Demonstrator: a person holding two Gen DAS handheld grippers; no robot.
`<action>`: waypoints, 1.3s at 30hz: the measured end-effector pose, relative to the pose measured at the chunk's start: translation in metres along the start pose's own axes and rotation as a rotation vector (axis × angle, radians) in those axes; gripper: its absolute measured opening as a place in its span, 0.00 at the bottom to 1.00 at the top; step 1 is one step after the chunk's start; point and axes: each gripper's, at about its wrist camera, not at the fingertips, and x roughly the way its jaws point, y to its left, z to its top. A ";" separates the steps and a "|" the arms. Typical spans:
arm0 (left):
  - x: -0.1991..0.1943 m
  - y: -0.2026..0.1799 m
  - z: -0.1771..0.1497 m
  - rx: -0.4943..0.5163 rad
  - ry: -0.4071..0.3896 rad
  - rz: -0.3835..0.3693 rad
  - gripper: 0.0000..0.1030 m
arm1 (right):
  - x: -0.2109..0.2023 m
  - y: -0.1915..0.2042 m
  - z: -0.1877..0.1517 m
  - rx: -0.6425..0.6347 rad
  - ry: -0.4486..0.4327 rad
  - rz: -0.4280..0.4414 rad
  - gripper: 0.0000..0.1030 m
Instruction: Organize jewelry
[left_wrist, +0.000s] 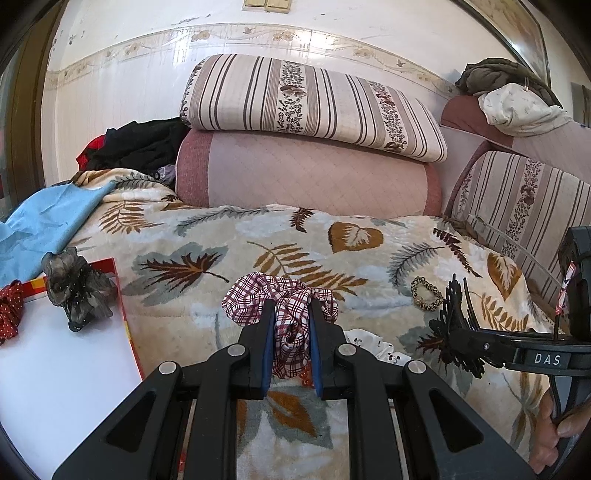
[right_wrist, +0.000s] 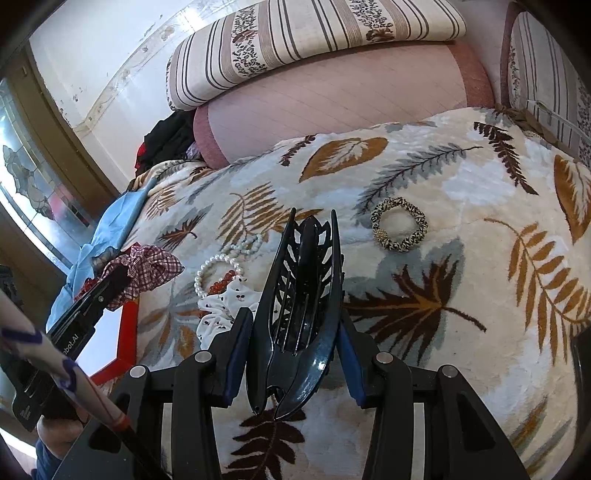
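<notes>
We read "DAS" in white letters on the right gripper (left_wrist: 452, 314) body. We read "bot.AI", its beginning cut off, on the left gripper (right_wrist: 120, 275) body.

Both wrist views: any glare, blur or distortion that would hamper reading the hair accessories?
Left wrist view: strong fisheye bending, dark corners, glare on the wall; the plaid scrunchie in the left hand-held gripper is sharp. Right wrist view: same bending, window washed out, highlights on the black hair claw in the right hand-held gripper; leopard scrunchie clear.
</notes>
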 end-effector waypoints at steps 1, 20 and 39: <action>-0.001 0.000 0.000 0.000 -0.001 0.000 0.14 | 0.000 0.000 0.000 -0.001 0.001 0.000 0.47; -0.002 -0.001 0.000 0.002 -0.002 0.001 0.14 | 0.003 0.003 -0.001 -0.005 0.007 0.007 0.47; -0.029 0.008 0.010 0.003 -0.042 0.016 0.14 | 0.000 0.021 0.001 -0.029 -0.003 0.036 0.47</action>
